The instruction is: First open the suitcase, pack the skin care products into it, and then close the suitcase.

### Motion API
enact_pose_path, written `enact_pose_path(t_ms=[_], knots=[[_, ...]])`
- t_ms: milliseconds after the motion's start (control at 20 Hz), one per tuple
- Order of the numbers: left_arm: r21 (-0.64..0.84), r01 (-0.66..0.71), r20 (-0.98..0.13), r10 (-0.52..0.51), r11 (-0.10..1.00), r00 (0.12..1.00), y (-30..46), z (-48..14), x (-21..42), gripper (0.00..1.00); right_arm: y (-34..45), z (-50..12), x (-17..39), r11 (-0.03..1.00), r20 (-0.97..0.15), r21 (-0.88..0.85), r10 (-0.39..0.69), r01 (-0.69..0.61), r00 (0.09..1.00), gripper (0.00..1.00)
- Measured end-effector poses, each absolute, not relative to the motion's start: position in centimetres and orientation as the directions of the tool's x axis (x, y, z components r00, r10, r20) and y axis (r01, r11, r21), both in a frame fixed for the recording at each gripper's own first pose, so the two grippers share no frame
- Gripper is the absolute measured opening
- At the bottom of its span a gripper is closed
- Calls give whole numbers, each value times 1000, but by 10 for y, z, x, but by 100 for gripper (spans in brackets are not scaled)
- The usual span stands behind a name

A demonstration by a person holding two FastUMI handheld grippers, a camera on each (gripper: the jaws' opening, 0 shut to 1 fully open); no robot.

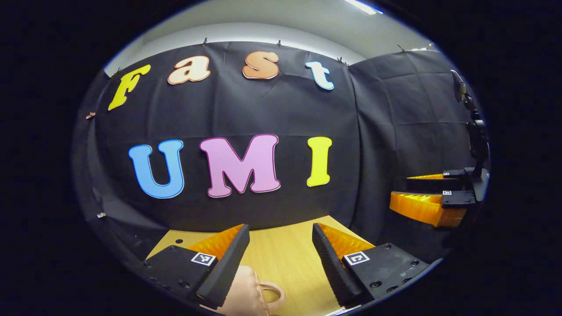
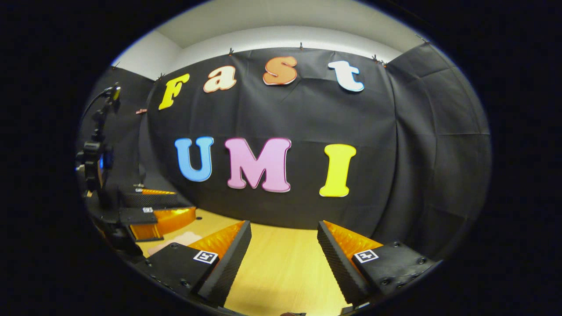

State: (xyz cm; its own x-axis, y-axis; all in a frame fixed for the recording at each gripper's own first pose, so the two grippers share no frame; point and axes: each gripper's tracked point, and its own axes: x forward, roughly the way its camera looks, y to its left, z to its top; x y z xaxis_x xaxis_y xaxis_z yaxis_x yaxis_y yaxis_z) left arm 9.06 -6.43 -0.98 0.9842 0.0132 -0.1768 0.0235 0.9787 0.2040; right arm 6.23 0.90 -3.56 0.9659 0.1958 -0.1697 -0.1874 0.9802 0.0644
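wooden table carries a pale pink handled suitcase below both grippers' spread, empty fingers.

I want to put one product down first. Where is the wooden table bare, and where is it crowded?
Bare light wooden table lies between the open right gripper and the black cloth wall. Near the open left gripper a pale pink bag with a handle crowds the near edge.
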Motion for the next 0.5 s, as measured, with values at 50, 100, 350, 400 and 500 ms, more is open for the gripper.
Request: enact_pose_path(t_ms=[50,100,350,400,500], knots=[[193,5,-175,29,981,984,-61,-9,88,90,10,-29,66,984,-148,67,176,-168,973,96],[180,-16,-176,48,984,983,-54,-7,86,90,11,-24,69,986,-133,67,158,-150,978,96],[187,-125,-140,153,974,978,1,13,64,91,9,4,77,996,-15,68,60,-59,998,95],[184,-136,-144,163,974,976,7,14,61,91,15,6,77,996,-2,70,60,-59,998,95],[152,-156,-147,179,976,973,17,16,57,91,27,7,75,996,1,57,75,-75,997,96]])
